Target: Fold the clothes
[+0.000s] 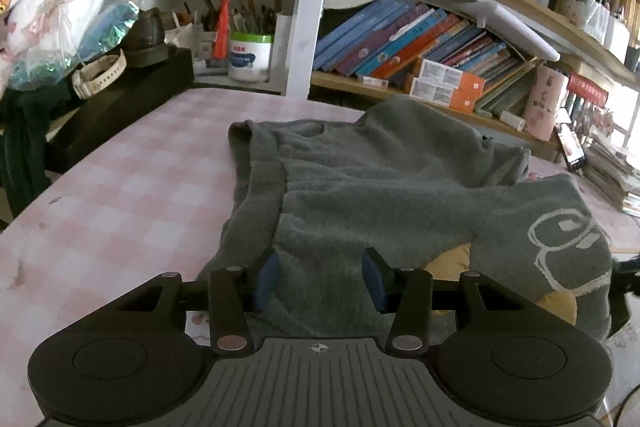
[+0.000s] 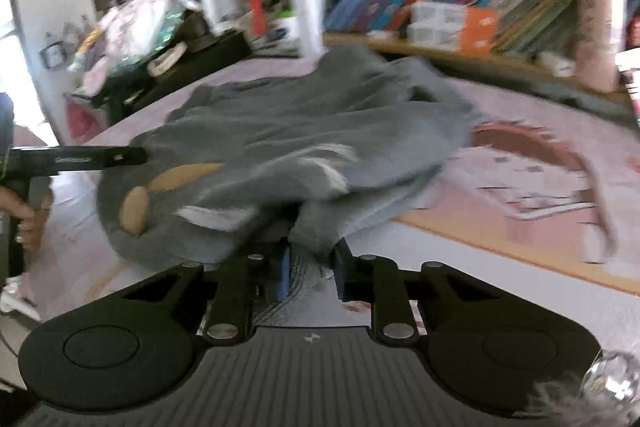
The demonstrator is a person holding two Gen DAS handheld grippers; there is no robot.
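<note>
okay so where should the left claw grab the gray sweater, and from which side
Probably the gray sweater at its near hem edge, directly ahead of the open left claw. Come in low from the near side: there the fabric lies flat on the pink checked cloth, while the right claw holds the other corner.

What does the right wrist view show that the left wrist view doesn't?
Only the right wrist view shows the right gripper pinching a bunched edge of the grey sweater, plus the person's hand holding the other tool. Only the left wrist view shows the left gripper open over the sweater. Both show the sweater, the pink checked table and the bookshelf.
</note>
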